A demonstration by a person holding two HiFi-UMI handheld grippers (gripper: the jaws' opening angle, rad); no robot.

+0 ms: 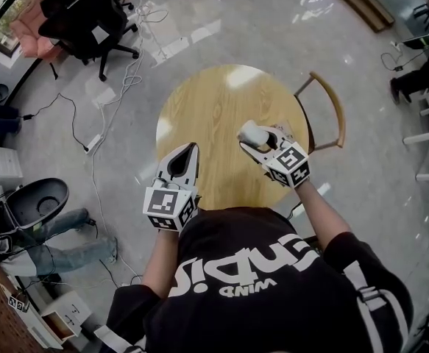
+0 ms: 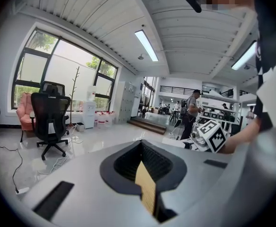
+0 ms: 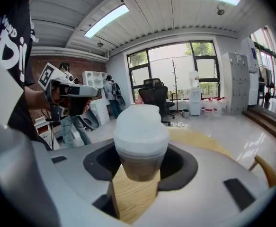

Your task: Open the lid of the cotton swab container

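The cotton swab container [image 1: 249,132], a small clear tub with a white lid on top, is held above the round wooden table [image 1: 207,109]. My right gripper [image 1: 256,141] is shut on its body. In the right gripper view the container [image 3: 140,141] stands upright between the jaws of my right gripper [image 3: 140,169], lid [image 3: 140,126] closed and facing up. My left gripper [image 1: 190,151] hangs over the table's near edge, shut with nothing in it, apart from the container. In the left gripper view the left gripper [image 2: 146,178] has its jaws pressed together, and the right gripper's marker cube [image 2: 212,135] shows ahead.
A wooden-backed chair [image 1: 333,111] stands at the table's right side. A black office chair [image 1: 87,17] and cables with a power strip [image 1: 94,143] lie on the floor to the left. A person [image 3: 76,122] and shelving stand behind the left gripper.
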